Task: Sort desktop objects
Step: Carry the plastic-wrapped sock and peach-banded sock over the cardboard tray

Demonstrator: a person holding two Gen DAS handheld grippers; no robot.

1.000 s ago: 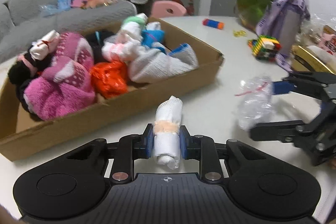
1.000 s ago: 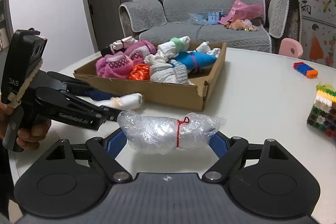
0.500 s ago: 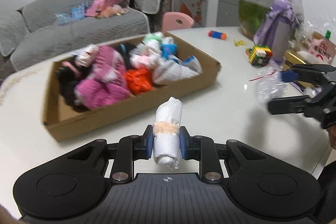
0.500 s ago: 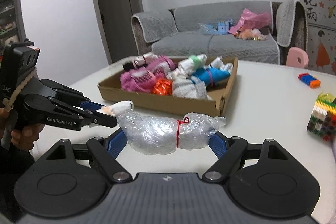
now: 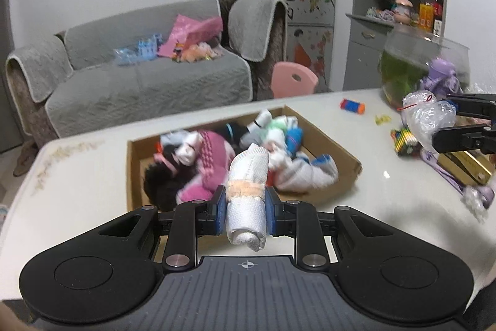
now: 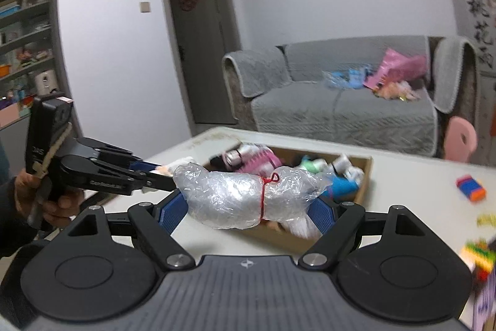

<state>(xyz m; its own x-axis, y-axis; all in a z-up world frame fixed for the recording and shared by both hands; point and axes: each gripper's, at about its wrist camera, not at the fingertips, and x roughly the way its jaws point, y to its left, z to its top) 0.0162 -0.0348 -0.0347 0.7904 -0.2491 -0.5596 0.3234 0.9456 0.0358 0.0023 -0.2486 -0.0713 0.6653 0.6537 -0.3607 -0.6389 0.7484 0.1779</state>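
Note:
My left gripper is shut on a rolled white sock with a peach band and holds it high above the table, in front of a cardboard box of rolled socks. My right gripper is shut on a clear plastic bundle tied with red string, also raised above the table. The right gripper shows in the left wrist view with the bundle. The left gripper shows in the right wrist view. The box also shows in the right wrist view.
On the white table lie a blue-orange block, a multicoloured brick cube, a purple cloth item and a glass bowl with green contents. A grey sofa and a pink chair stand behind.
Both grippers have risen well above the table with their loads still held. The box and table now look lower and farther away in both views.

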